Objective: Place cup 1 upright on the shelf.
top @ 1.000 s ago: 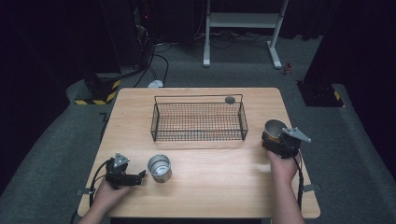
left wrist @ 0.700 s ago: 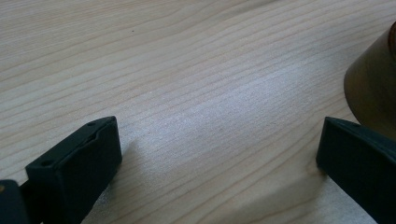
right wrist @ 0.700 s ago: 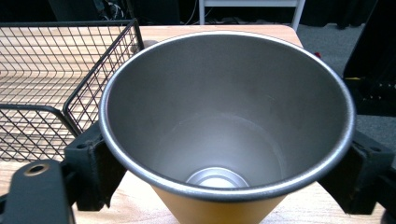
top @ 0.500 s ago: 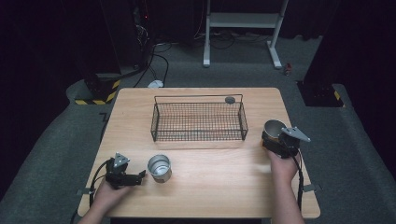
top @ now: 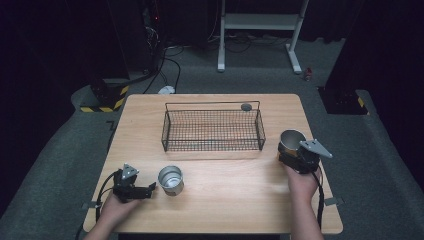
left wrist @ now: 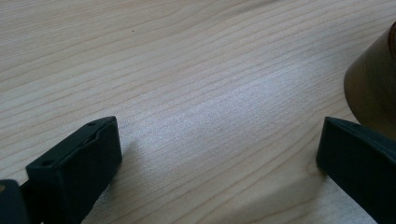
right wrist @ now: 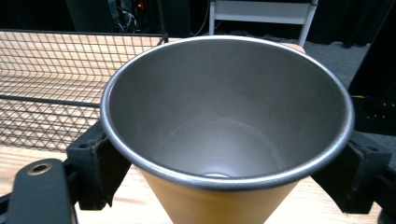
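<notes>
Wire basket [top: 212,129] sits mid-surface [top: 235,200]; I see one cup [top: 170,180] front-left, another cup [top: 292,142] just right of it.

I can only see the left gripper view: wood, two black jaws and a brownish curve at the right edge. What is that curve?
Observer: A metal cup standing upright on the table, just beyond the left gripper, whose jaws are apart.
Operator: Is there another cup?
Observer: Yes, a second cup, empty, sits between the jaws of the right gripper.
Operator: Anything else on the table?
Observer: A wire basket, beside that second cup.
</notes>
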Demonstrator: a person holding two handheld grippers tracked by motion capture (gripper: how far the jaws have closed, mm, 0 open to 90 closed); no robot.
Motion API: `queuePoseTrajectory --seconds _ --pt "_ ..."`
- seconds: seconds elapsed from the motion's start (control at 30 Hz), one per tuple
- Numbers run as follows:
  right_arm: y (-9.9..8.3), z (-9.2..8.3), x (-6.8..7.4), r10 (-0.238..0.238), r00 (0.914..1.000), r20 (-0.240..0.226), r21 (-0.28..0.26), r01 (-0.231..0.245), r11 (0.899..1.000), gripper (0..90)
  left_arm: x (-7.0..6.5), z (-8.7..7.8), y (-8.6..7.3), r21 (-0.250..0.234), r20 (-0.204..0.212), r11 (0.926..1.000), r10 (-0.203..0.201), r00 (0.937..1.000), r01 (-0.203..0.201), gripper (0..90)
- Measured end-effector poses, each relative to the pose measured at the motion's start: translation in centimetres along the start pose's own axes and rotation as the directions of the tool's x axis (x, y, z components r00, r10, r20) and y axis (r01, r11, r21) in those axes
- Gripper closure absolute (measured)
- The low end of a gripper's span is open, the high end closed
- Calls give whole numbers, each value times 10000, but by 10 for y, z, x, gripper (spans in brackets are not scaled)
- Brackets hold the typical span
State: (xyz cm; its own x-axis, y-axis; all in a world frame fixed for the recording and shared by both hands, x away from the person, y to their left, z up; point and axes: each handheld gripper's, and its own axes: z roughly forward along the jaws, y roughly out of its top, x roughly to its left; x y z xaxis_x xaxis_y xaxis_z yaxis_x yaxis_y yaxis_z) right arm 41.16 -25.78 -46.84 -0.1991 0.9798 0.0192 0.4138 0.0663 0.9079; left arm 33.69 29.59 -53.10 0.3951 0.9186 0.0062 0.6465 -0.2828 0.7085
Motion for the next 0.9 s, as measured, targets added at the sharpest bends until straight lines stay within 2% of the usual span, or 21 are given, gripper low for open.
queuePoseTrajectory --seconds 0.37,0.53,0.9 --pt "-2 -10 9 -195 9995 -248 -82 193 9998 138 0 0 0 0 -14 10000 -6 10000 6 5" --pt "-2 -13 18 -414 9981 -456 -150 408 9991 139 0 0 0 7 -9 10000 -15 10000 15 5" --pt "-2 -16 33 -577 9955 -753 -147 568 9983 138 0 0 0 12 -6 10000 -20 10000 20 5"
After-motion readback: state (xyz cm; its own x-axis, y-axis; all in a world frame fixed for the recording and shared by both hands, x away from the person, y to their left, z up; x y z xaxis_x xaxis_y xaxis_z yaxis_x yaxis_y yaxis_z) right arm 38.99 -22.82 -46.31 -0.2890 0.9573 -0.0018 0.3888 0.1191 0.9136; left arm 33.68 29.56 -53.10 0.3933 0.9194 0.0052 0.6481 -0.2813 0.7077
